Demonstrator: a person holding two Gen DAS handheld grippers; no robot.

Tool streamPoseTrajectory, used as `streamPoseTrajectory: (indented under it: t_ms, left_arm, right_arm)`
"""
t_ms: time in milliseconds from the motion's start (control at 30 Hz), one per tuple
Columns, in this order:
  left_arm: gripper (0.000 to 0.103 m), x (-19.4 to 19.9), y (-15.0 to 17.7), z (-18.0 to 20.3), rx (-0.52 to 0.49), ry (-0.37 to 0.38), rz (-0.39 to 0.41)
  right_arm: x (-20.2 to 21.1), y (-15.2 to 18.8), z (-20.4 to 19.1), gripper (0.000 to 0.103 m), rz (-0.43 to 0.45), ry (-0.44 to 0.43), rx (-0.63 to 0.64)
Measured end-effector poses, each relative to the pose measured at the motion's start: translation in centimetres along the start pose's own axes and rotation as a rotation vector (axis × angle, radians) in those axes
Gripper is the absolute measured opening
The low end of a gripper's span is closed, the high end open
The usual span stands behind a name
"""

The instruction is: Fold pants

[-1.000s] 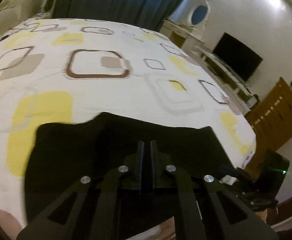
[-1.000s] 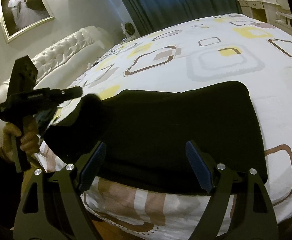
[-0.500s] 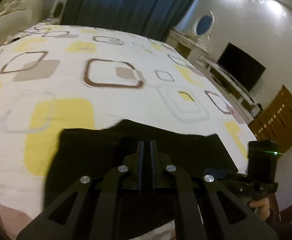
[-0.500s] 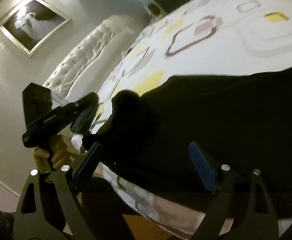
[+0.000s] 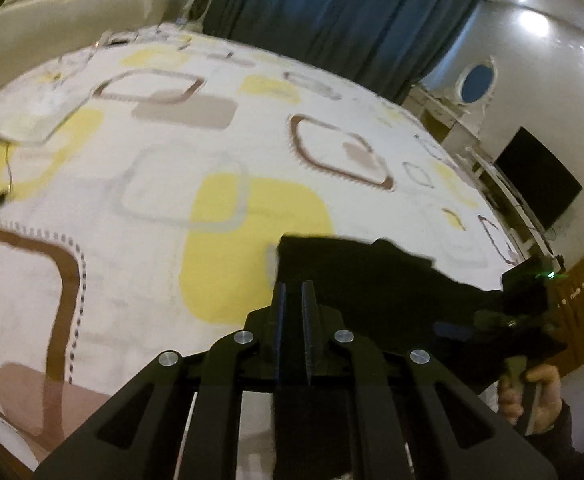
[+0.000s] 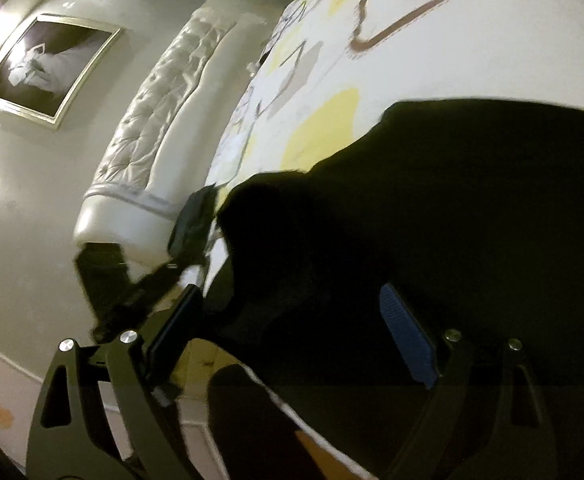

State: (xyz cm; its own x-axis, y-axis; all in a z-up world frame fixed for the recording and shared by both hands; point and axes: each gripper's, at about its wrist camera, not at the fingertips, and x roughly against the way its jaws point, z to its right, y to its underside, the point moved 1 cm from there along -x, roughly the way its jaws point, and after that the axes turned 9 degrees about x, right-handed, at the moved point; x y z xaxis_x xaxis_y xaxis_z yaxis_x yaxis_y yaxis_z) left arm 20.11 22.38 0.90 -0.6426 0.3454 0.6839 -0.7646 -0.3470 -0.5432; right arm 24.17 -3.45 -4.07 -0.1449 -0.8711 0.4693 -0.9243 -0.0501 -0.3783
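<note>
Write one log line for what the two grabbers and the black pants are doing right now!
task: fold pants | left gripper: shut on black pants | right gripper: open, over pants | pants: partly folded on patterned bedspread

I see the black pants lying folded into a dark slab at the near edge of the bed, on the patterned cover. One corner is lifted and bunched up; the rest lies flat.
</note>
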Motion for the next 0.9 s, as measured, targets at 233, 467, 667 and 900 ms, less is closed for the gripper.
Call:
streamPoseTrajectory:
  t_ms: [233, 467, 667, 900]
  left_arm:
    - [0.009, -1.4, 1.4, -0.9, 0.041, 0.034, -0.034]
    - [0.014, -2.3, 2.0, -0.5, 0.069, 0.058, -0.034]
    - [0.021, -2.9, 2.7, 0.6, 0.071, 0.060, -0.018]
    - [0.021, -2.5, 2.9, 0.6, 0.088, 0.060, -0.001]
  right_arm:
    - [-3.0, -0.9, -1.3, 0.090, -0.036, -0.052, -0.006]
    - [-4.9, -1.4, -2.7, 0.095, -0.061, 0.017, 0.028]
    - [-6.1, -0.8, -4.1, 0.087, -0.067, 0.098, 0.102]
    - [-6.8, -0.1, -3.4, 0.020, -0.052, 0.038, 0.076]
